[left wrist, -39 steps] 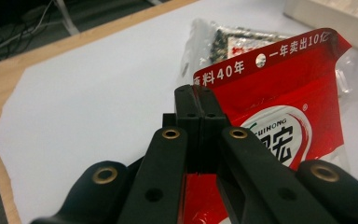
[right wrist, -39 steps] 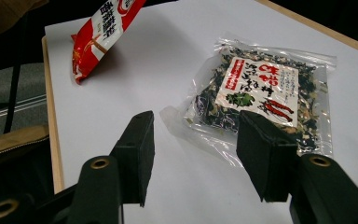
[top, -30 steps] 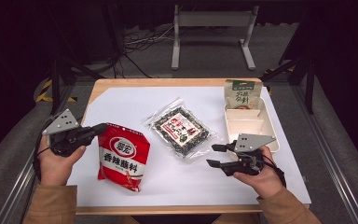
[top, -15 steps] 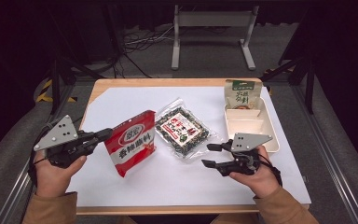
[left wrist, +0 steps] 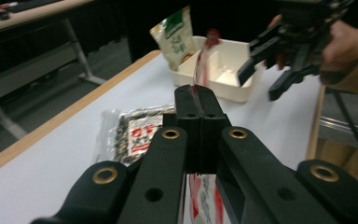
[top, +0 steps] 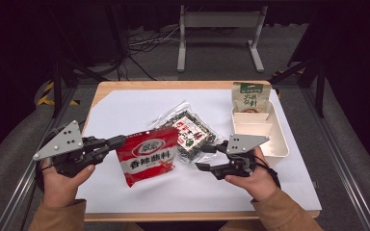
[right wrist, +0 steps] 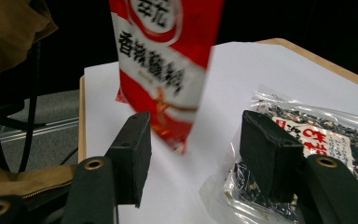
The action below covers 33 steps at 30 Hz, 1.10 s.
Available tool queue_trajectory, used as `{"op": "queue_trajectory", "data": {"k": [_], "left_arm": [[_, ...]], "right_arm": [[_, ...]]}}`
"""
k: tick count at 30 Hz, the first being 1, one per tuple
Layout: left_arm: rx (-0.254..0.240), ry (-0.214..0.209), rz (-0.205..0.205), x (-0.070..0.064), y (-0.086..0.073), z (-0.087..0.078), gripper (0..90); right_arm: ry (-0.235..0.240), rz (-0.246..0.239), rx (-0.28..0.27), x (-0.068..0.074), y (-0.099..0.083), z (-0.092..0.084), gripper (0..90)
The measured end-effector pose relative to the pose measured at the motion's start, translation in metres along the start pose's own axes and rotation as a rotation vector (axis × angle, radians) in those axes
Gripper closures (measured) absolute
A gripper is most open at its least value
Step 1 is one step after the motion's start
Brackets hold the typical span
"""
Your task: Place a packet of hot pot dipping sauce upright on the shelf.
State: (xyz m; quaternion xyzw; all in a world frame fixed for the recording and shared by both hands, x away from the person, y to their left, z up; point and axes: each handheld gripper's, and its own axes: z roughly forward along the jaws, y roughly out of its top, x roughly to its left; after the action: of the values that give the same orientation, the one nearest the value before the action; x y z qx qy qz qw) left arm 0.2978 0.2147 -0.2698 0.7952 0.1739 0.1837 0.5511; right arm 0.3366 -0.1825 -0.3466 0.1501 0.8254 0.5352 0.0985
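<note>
red sachet pinched in closed left tool, right tool agape, empty, just beside

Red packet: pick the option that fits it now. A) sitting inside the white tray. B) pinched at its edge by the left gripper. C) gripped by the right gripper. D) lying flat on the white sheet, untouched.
B: the left gripper has its jaws shut on the edge of the red packet, while the right gripper stands open beside it.
</note>
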Motion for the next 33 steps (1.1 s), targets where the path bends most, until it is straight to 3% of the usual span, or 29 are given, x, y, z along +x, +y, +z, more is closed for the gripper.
{"op": "queue_trajectory", "data": {"k": [4, 5, 9, 13, 17, 22, 26, 33], "left_arm": [[-0.007, -0.032, 0.02, -0.011, 0.006, 0.007, 90.0], [-0.013, -0.058, 0.048, -0.019, 0.009, 0.013, 90.0], [-0.029, -0.098, 0.062, -0.031, 0.014, 0.021, 90.0], [-0.05, -0.105, 0.068, -0.039, 0.016, 0.028, 90.0], [-0.058, -0.098, 0.057, -0.039, 0.013, 0.032, 90.0], [-0.052, -0.103, 0.042, -0.036, 0.01, 0.034, 90.0], [-0.055, -0.114, 0.039, -0.036, 0.01, 0.035, 90.0], [-0.054, -0.137, 0.023, -0.034, 0.008, 0.037, 89.9]], "right_arm": [[0.033, 0.015, 0.008, 0.002, 0.001, 0.009, 41.6], [0.066, 0.017, 0.013, 0.004, 0.0, 0.015, 41.2], [0.101, 0.01, 0.02, 0.008, 0.0, 0.024, 41.2], [0.141, 0.008, 0.016, 0.01, 0.0, 0.034, 45.8], [0.159, -0.004, -0.008, 0.012, -0.001, 0.038, 52.1], [0.178, -0.03, 0.011, 0.011, -0.003, 0.037, 75.5], [0.21, -0.065, 0.029, 0.01, -0.001, 0.036, 87.9], [0.217, -0.065, 0.047, 0.005, 0.002, 0.03, 89.4]]}}
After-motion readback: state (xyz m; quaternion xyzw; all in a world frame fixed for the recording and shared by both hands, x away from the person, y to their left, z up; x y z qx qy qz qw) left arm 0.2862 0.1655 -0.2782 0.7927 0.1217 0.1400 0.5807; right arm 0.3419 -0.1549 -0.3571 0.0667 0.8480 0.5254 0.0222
